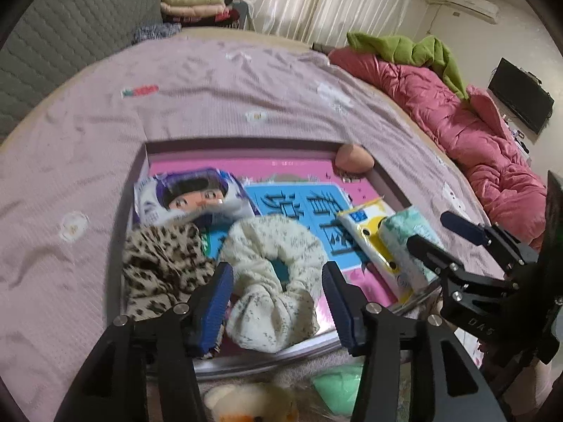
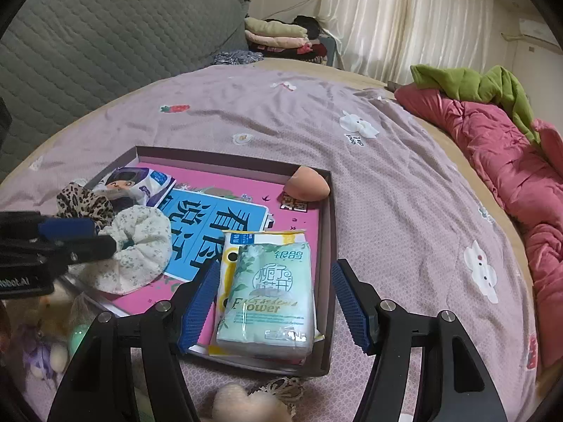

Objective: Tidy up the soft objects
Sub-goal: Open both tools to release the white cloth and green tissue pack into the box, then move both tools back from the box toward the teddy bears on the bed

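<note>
A shallow box (image 1: 246, 142) (image 2: 228, 160) lies on the bed with soft items inside. A cream floral scrunchie (image 1: 260, 242) (image 2: 144, 246) rests between the jaws of my left gripper (image 1: 278, 299) (image 2: 88, 239), which is open; the pads stand apart from it. Beside it lie a leopard-print scrunchie (image 1: 162, 263) (image 2: 84, 200) and a wipes pack with a cartoon face (image 1: 190, 197) (image 2: 133, 181). My right gripper (image 2: 274, 281) (image 1: 432, 232) is open around a green tissue pack (image 2: 267, 299) (image 1: 404, 232), which lies on a yellow pack (image 2: 260, 235). A peach sponge (image 1: 353, 158) (image 2: 306, 184) sits in the far corner.
A pink quilt (image 2: 510, 161) with a green cloth (image 2: 475, 84) lies along the bed's right side. Plush toys (image 1: 246, 404) (image 2: 242, 404) and a pale green item (image 1: 337, 387) lie in front of the box. A grey padded headboard (image 2: 105, 35) and folded clothes (image 2: 278, 38) stand behind.
</note>
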A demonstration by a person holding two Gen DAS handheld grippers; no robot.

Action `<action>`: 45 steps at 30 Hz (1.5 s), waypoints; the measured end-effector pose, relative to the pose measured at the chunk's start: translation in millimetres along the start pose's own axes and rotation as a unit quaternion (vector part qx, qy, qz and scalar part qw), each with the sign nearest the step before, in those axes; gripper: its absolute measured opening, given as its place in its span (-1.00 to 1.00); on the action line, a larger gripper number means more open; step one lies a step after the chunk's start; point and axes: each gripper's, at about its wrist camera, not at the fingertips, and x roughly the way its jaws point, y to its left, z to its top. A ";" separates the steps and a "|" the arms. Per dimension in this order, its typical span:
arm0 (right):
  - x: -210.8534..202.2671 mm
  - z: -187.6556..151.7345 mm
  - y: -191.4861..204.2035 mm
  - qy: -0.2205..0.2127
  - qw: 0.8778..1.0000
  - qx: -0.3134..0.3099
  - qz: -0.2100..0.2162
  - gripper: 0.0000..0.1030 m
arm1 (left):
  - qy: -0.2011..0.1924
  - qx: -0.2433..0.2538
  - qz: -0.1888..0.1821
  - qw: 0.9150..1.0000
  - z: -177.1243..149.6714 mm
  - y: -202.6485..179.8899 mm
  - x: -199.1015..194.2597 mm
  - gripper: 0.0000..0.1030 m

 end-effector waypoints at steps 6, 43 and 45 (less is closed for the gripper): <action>-1.5 0.7 -1.3 -0.004 1.000 0.000 -0.001 0.32 | -0.037 0.001 -0.004 0.999 6.0 2.4 -20.0 0.04; -64.3 4.0 -5.8 -0.112 0.993 0.027 0.020 0.48 | -0.076 -0.017 0.040 0.996 -5.9 25.5 -61.5 0.15; -69.0 2.0 -5.7 -0.115 0.993 0.032 0.021 0.48 | -0.072 -0.015 0.045 0.996 -7.7 24.3 -61.8 0.15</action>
